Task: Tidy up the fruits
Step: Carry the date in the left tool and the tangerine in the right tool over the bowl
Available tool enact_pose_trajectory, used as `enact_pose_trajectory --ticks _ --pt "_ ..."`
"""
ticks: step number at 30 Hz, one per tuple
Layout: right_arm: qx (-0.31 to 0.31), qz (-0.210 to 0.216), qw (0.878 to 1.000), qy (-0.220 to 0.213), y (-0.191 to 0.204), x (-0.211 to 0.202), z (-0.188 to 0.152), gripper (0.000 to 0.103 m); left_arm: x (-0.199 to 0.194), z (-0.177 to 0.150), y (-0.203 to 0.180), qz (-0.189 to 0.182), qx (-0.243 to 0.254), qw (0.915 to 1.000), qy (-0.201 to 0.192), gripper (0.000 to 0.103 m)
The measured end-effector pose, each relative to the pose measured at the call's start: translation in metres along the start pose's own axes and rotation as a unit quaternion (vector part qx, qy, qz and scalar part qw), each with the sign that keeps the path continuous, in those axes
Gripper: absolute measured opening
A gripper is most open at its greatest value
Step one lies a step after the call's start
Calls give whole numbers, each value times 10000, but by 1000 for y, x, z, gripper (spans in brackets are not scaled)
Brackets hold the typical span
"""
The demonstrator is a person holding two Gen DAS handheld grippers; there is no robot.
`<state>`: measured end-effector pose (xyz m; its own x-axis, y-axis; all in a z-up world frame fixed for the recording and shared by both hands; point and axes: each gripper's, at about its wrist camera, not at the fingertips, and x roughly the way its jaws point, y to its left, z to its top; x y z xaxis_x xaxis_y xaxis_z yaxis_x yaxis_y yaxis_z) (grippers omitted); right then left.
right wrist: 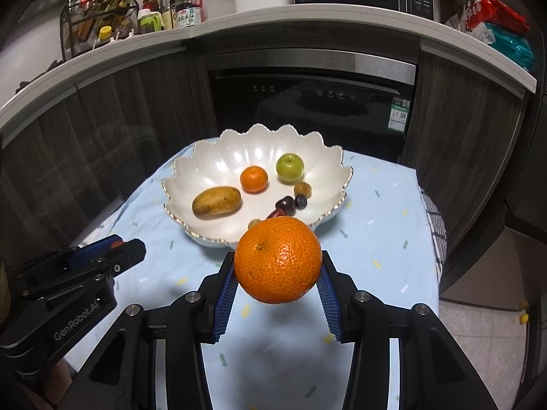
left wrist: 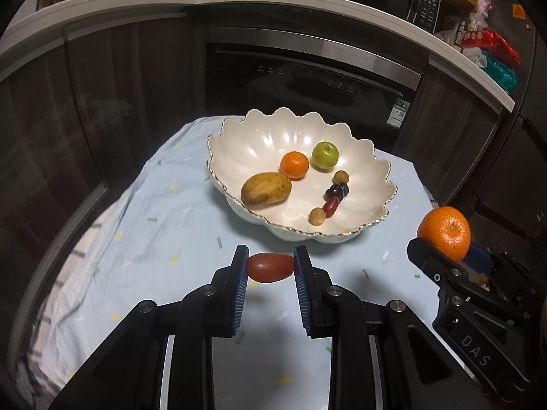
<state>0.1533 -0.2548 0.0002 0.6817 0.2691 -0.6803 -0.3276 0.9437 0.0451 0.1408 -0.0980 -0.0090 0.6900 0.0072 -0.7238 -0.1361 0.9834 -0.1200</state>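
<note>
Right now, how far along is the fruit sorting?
Mostly done: the scalloped bowl already holds a mango, small orange, green apple and several grapes and small brown fruits. In hand: the left hand-held gripper grips a red grape tomato; the right hand-held gripper grips a large orange. Left: placing both in the bowl; no loose fruit shows on the cloth.

left claw (left wrist: 270, 266) clamped, right claw (right wrist: 278, 273) gripping

Bowl (left wrist: 239, 143): glossy glazed ceramic with a gilt rim. Tablecloth (left wrist: 143, 239): matt, wrinkled cloth. Mandarin (right wrist: 277, 259): dimpled, shiny peel. Red fruit (left wrist: 270, 267): smooth, slightly glossy skin. Gripper pads (left wrist: 239, 290): ribbed blue, on matt black plastic.
</note>
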Motion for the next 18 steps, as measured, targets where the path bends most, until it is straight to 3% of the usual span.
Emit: enact_pose_trajectory --ticks 18 --pt "210 -337 9992 -56 19 19 37 46 21 57 14 -366 714 9966 -187 27"
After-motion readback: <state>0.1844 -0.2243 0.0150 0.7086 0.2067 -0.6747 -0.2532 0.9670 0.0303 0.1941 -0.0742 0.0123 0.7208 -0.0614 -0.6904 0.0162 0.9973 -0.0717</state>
